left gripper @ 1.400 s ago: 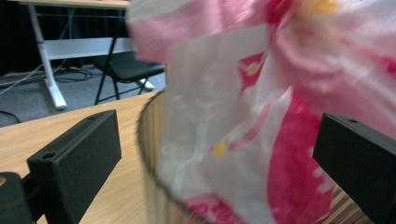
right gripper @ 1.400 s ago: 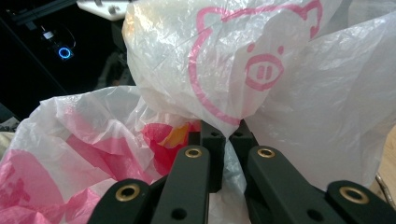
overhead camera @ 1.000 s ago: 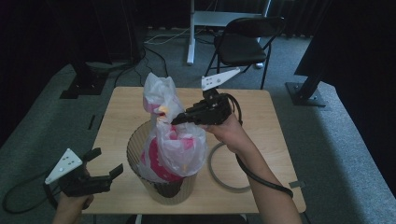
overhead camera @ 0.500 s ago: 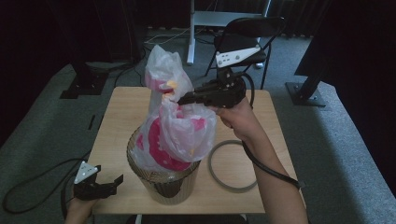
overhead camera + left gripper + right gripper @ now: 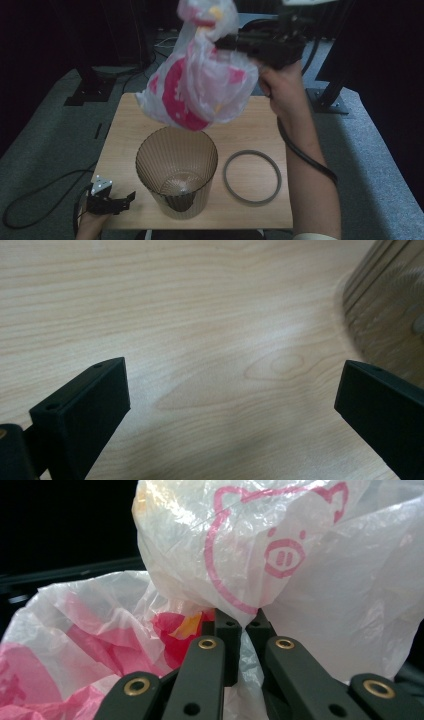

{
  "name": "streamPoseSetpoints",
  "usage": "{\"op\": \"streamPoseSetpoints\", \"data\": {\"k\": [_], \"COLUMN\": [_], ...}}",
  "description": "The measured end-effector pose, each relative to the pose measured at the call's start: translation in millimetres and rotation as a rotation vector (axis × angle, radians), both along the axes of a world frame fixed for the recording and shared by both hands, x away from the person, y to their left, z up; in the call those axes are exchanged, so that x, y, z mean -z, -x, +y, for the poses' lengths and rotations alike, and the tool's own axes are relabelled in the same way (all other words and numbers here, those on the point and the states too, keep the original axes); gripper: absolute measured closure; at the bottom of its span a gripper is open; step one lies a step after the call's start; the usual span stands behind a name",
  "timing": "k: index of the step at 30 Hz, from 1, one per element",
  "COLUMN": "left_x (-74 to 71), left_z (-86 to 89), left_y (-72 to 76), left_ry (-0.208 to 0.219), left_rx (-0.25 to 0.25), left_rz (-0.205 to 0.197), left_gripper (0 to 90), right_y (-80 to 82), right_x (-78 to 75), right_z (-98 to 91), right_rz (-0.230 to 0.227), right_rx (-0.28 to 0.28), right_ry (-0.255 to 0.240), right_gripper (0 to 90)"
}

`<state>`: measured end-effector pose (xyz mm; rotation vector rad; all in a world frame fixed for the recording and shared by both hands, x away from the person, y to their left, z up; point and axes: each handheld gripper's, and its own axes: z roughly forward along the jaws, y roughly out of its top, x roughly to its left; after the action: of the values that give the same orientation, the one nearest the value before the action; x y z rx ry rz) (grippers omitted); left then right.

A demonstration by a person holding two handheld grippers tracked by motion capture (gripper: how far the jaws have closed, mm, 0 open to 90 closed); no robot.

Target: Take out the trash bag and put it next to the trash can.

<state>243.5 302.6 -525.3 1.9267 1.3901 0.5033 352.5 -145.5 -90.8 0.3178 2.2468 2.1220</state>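
Holding the plastic bag (image 5: pixel 200 85) by its gathered neck, our right gripper (image 5: pixel 235 42) has its fingers clamped on the film; the bag hangs in the air above the worktop's (image 5: pixel 260 130) far edge, clear of the ribbed bin (image 5: pixel 176 170). Bin stands near the front edge, grey ring (image 5: pixel 252 177) beside it. Our left gripper (image 5: pixel 112 202) sits at the front left corner, fingers apart, nothing between them.
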Motion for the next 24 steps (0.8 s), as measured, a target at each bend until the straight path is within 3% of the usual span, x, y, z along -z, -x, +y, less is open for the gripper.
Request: {"op": "streamPoseSetpoints", "data": {"k": [4, 8, 16, 24], "left_x": [0.3, 1.3, 3.2, 4.5], "left_z": [-1.2, -1.6, -3.4, -5.4], "left_y": [-0.6, -1.6, -2.3, -3.3], "left_ry": [0.003, 0.004, -0.002, -0.007], "left_rx": [-0.002, -0.002, -0.003, 0.004], "left_rz": [0.002, 0.004, 0.015, 0.022], "left_gripper": [1.2, 1.3, 1.3, 1.2], "right_y": [-3.5, -17.7, -60.1, -94.8], "right_x": [-17.4, -8.6, 47.9, 111.1], "right_z": [-18.4, -32.3, -47.2, -47.3], "right_rz": [-0.029, 0.009, 0.137, 0.265], "right_rx": [0.105, 0.172, 0.272, 0.308], "right_ry": [0.004, 0.021, 0.077, 0.127], "right_gripper": [89.3, 89.3, 89.3, 89.2]}}
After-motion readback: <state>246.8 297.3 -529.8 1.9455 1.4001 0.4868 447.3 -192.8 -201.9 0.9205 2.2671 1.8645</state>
